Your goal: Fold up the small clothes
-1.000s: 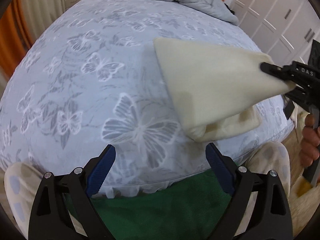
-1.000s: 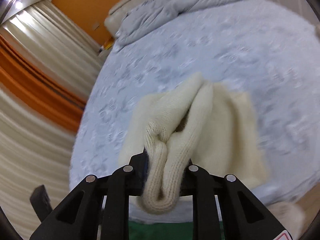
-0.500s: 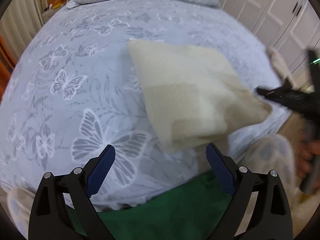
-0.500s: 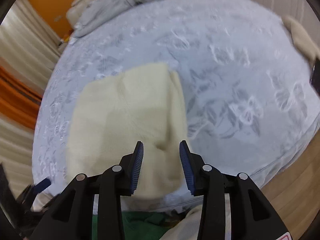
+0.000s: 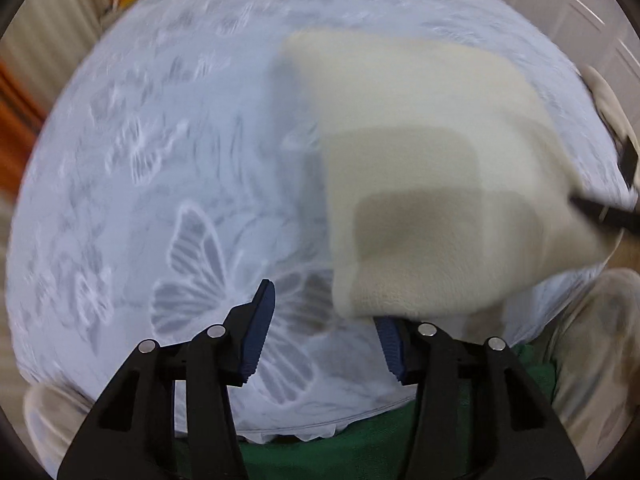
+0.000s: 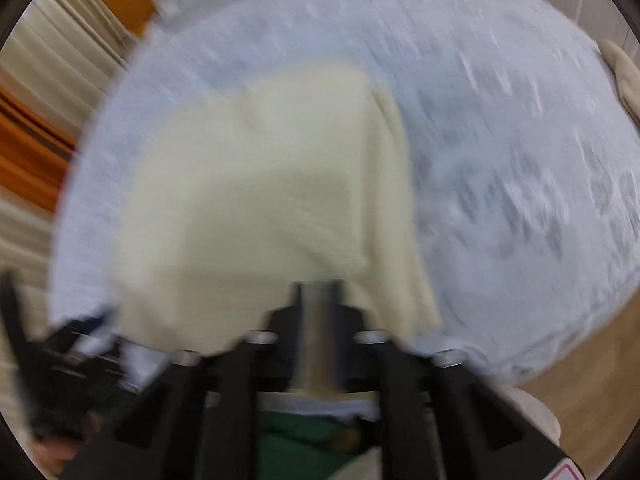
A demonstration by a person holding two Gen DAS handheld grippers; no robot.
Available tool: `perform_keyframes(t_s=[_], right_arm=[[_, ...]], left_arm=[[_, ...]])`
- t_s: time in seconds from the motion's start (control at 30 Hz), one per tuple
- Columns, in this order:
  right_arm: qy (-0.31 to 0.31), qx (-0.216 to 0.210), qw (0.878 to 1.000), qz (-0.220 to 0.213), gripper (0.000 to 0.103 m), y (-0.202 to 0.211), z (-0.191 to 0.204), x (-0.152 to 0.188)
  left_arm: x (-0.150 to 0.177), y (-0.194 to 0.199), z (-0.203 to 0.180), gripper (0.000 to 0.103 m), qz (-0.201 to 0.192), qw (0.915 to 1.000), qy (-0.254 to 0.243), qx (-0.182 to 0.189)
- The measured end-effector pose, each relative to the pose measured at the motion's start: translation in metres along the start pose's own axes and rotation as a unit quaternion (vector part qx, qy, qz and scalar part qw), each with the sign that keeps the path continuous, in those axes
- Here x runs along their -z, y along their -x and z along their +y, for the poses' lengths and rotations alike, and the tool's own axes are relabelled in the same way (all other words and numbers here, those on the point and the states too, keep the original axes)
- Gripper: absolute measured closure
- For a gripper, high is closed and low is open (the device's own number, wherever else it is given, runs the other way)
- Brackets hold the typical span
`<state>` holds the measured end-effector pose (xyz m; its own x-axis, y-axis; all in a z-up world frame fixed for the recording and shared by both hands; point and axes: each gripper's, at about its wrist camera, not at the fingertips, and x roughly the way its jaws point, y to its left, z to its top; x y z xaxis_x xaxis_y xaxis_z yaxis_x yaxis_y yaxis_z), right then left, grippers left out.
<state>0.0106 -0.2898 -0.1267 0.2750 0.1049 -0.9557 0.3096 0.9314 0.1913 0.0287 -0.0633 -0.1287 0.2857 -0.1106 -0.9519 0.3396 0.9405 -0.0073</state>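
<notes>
Cream knit garment (image 5: 420, 152), folded flat

Bedroom (butterfly-print bed (image 5: 168, 184), wardrobe doors (image 5: 576, 12)).

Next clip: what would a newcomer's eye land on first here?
The folded cream knit garment lying on the butterfly-print bedsheet, near the bed's front edge. Next, the left tool, open, its right pad tucked at the garment's near edge. The right-wrist view is heavily blurred.

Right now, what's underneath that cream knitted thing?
The cream knit garment lies on a pale butterfly-print bedsheet. Its near corner covers the left tool's right fingertip. Anything beneath it is hidden.
</notes>
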Motion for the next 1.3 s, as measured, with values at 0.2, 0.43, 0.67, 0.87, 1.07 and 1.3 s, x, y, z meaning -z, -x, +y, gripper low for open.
perform_keyframes(t_s=[0.2,0.43,0.67,0.87,1.07,1.3], right_arm=[[-0.001,0.011,1.000,0.000,0.103,0.011,0.007,-0.001],[0.055,-0.062,0.994,-0.074,0.091,0.063,0.065,-0.028],[0.160,0.005,0.987,-0.002,0.092,-0.013,0.127,-0.031],[0.157,-0.070,0.985,-0.019,0.091,0.024,0.147,-0.032],[0.131,-0.079,0.988,-0.011,0.092,0.010,0.137,-0.033],[0.053,0.019,0.998,-0.040,0.085,0.030,0.054,-0.023]], left_arm=[[0.007,0.012,-0.007,0.050,-0.007,0.9998,-0.019,-0.005],[0.009,0.064,0.006,0.034,-0.039,0.9989,0.015,0.022],[0.003,0.081,0.024,0.026,-0.054,0.9984,0.017,-0.008],[0.005,0.082,0.044,0.026,-0.052,0.9978,0.040,-0.010],[0.004,0.081,0.045,0.025,-0.054,0.9977,0.040,-0.010],[0.003,0.074,0.040,0.020,-0.051,0.9979,0.039,-0.006]])
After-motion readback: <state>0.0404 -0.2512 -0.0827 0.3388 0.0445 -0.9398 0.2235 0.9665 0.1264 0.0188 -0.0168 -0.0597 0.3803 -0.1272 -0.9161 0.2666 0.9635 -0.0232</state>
